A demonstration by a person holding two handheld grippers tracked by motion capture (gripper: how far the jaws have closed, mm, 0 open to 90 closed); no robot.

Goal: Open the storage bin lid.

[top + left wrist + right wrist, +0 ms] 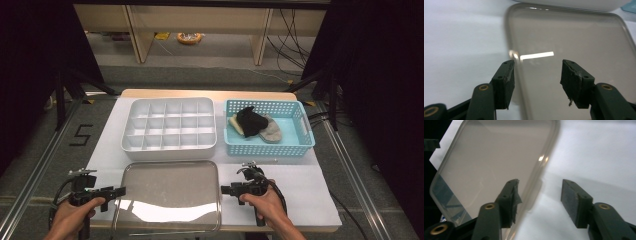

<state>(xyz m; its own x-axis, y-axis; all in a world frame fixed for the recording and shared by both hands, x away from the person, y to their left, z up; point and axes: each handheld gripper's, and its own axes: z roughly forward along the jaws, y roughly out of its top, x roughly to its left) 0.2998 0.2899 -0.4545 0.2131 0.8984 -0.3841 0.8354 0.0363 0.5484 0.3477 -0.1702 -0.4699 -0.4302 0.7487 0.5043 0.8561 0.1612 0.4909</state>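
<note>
A shiny metal tray [169, 192] lies at the table's front, between the two hands. My left gripper [120, 191] is at the tray's left rim. In the left gripper view it [537, 77] is open, its jaws standing either side of the tray's [574, 47] edge with nothing clamped. My right gripper [224, 189] is at the tray's right rim. In the right gripper view it [539, 200] is also open, with the tray's [494, 157] rim running between its jaws.
Behind the tray stands a white box [170, 125] divided into several compartments. To its right, a blue basket [300, 142] holds a black sock [250, 121], a grey one [272, 131] and a beige one. A white mat [300, 185] covers the table.
</note>
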